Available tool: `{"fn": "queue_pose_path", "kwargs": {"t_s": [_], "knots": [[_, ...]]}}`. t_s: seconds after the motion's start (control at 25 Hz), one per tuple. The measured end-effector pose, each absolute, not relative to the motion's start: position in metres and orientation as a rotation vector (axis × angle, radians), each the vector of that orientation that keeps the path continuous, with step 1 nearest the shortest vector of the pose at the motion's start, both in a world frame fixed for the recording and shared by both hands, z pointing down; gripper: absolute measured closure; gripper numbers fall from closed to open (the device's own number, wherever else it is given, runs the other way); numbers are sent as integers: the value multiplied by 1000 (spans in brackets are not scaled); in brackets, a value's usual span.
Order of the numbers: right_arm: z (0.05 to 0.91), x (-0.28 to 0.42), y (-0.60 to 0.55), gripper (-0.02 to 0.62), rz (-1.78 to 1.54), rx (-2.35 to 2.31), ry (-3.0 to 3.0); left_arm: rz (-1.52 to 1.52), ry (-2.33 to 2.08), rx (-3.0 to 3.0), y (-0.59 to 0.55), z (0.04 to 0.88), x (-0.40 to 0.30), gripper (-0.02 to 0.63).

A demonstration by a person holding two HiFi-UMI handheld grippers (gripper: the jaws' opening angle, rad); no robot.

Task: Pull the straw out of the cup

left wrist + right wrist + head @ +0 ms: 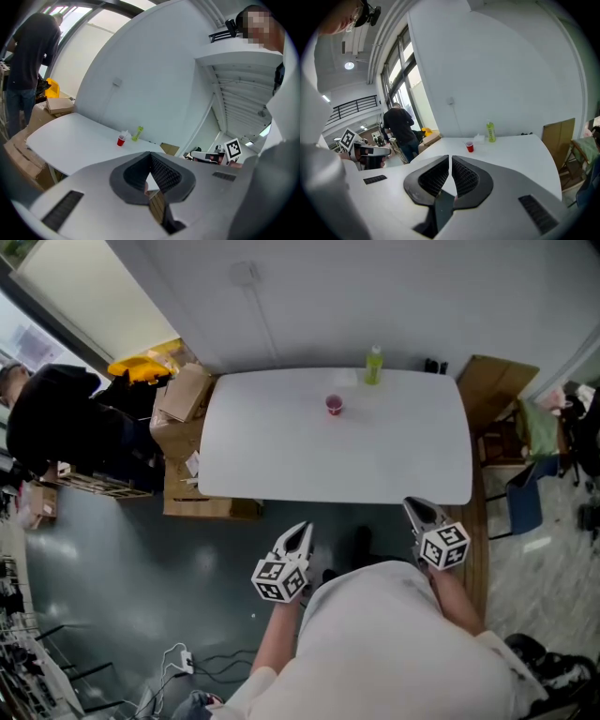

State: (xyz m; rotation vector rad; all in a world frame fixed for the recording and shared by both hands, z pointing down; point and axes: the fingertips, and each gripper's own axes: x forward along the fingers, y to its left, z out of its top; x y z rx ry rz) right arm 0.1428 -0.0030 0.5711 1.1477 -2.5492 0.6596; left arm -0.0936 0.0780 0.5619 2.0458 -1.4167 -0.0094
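Fingers (162, 172) of the left gripper (302, 531) and right gripper (418, 506) are pressed together, pinching nothing. Well ahead of them, near the far edge of the large white rounded table (281, 456), stands the small red plastic cup (334, 405), upright and probably nearer the left fingers. Its straw is too small to make out.

No word, number or brand can be read anywhere. The marker cube (277, 579) on the left gripper (302, 529) and the one on the right gripper (413, 505) bear only black-and-white square patterns; the label of the green bottle (373, 366) is too small to read
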Motion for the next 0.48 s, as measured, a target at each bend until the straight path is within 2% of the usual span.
{"fn": "queue_pose_path", "kwargs": {"t_s": [0.48], "knots": [[589, 159, -81, 552, 711, 992, -2538, -7, -1526, 2000, 5, 555, -73, 604]]}}
